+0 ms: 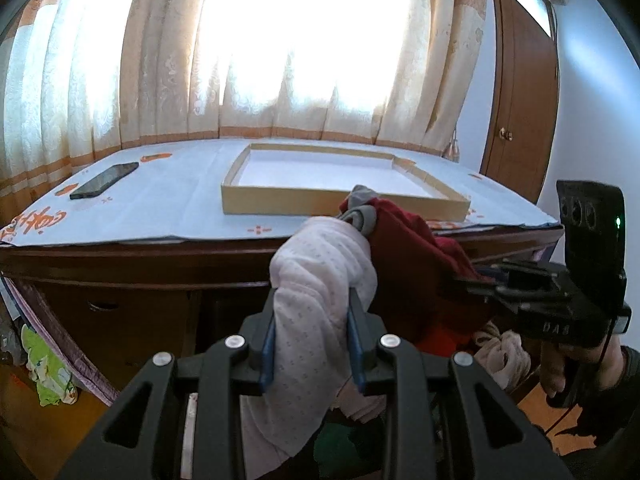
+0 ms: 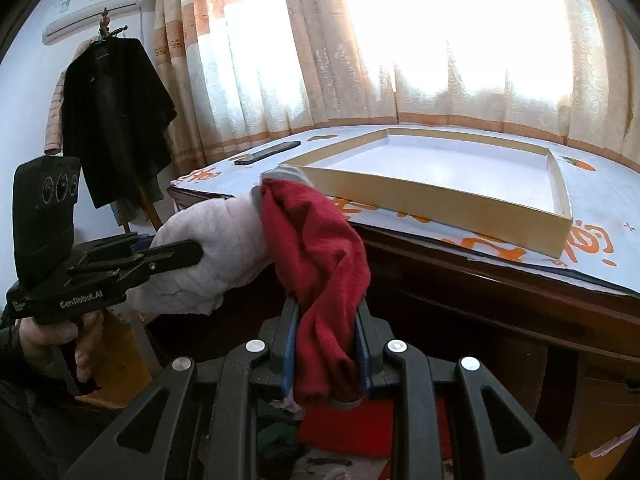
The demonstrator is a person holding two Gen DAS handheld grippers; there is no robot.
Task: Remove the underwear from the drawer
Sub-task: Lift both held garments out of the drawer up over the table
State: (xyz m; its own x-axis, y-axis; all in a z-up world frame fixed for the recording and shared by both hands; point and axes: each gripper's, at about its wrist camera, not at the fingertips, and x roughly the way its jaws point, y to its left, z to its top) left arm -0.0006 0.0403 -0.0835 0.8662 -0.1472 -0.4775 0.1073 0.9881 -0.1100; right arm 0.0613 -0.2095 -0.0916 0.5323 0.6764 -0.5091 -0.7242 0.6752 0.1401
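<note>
Both tools are clamped on raised garments: the left tool point(image 1: 312, 336) grips pale dotted cotton underwear point(image 1: 320, 280), the right tool point(image 2: 326, 344) red knit underwear point(image 2: 320, 248), touching just below the desk point(image 1: 168, 208) edge.

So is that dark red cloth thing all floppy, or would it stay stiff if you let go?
Probably floppy: the dark red cloth underwear droops in soft folds above the right gripper. It looks light, since a narrow pinch holds it up. Likely not slippery; its surface looks fuzzy.
</note>
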